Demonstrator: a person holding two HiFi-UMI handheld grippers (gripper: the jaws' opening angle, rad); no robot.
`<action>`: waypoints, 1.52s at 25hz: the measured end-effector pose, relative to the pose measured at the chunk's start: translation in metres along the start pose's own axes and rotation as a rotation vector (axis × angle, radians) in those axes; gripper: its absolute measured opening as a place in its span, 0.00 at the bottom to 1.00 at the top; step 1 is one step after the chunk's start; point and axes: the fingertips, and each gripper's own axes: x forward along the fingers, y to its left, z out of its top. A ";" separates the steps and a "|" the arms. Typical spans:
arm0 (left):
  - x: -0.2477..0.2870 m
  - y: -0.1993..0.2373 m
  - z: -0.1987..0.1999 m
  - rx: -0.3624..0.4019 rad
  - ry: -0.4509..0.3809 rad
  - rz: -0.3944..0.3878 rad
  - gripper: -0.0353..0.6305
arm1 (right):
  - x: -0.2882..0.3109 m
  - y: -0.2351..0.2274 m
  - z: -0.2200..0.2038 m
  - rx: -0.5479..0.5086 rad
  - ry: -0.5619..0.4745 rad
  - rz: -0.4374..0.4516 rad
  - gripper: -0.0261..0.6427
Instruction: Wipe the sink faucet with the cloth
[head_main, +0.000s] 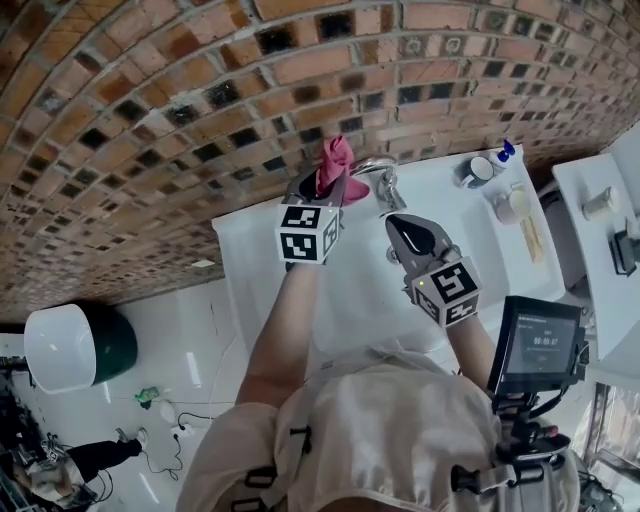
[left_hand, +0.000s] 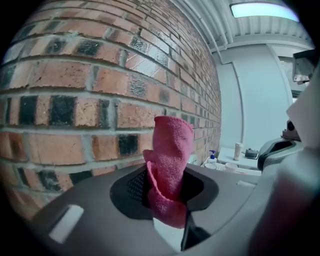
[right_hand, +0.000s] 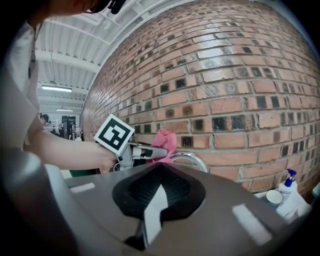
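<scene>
Cloth (head_main: 336, 163): pink terry, bunched & folded, standing upright w/ top end free, lower part pinched in L tongs (head_main: 322, 188). It sits top centre of head view and mid-frame in L gripper view (left_hand: 170, 167).

Faucet (head_main: 381, 182): shiny chrome w/ arched spout, at back edge of white sink (head_main: 250, 262), just right of cloth in head view. In R gripper view, cloth (right_hand: 165, 141) is at left end of spout (right_hand: 194, 159), touching or just beside it, can't tell which.
</scene>
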 end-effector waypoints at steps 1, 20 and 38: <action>-0.002 0.006 -0.008 -0.004 0.023 0.019 0.22 | 0.000 -0.001 -0.001 0.002 0.002 0.003 0.02; 0.046 -0.085 0.033 0.245 0.007 -0.006 0.22 | -0.015 -0.043 -0.041 0.092 0.065 -0.006 0.02; 0.112 -0.123 -0.087 0.102 0.254 -0.168 0.22 | -0.032 -0.131 -0.043 0.142 0.041 -0.129 0.02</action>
